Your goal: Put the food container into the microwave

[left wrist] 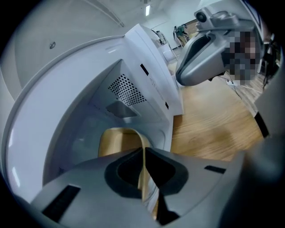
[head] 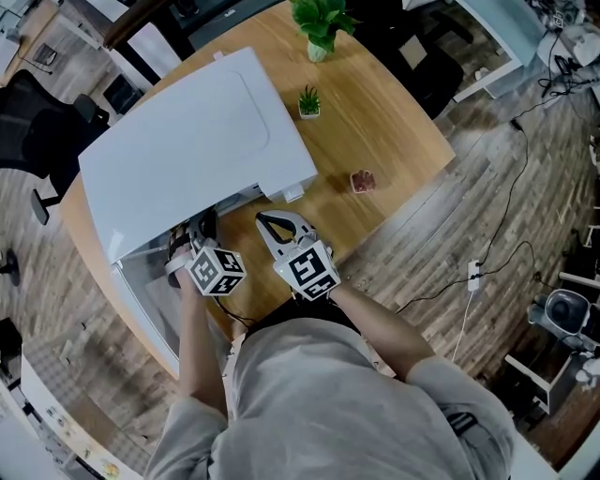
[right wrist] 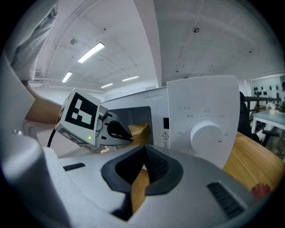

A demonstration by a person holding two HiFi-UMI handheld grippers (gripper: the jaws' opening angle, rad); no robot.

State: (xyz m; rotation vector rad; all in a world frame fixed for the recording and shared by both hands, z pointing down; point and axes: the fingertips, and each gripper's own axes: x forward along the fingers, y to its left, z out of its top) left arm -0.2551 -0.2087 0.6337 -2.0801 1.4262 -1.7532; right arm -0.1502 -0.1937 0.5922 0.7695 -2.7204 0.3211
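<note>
Where its jaws meet, the left gripper (left wrist: 143, 156) pinches the thin tan wall of the container (left wrist: 116, 141), clamped on it edge-on. The container is inside the cavity of the microwave (left wrist: 147, 84), below the perforated panel on the inner wall; whether it rests on the cavity floor cannot be told. In the head view this gripper (head: 190, 236) reaches into the mouth of the microwave (head: 187, 150), its marker cube (head: 217, 270) just outside. The door (head: 141, 286) stands open on the person's side.

The right gripper (right wrist: 144, 153) is closed on nothing: its tips touch, and only table wood shows through the gap behind them. It hovers just beside the left one (head: 267, 221), facing the control panel and its dial (right wrist: 205, 132). Its view also catches the left gripper (right wrist: 116, 129) with the container (right wrist: 139, 129) at the opening.

The microwave stands on a round wooden table (head: 394, 131). Two potted plants (head: 319, 23) (head: 308, 101) and a small pink thing (head: 363, 180) sit apart from it on the bare wood.
</note>
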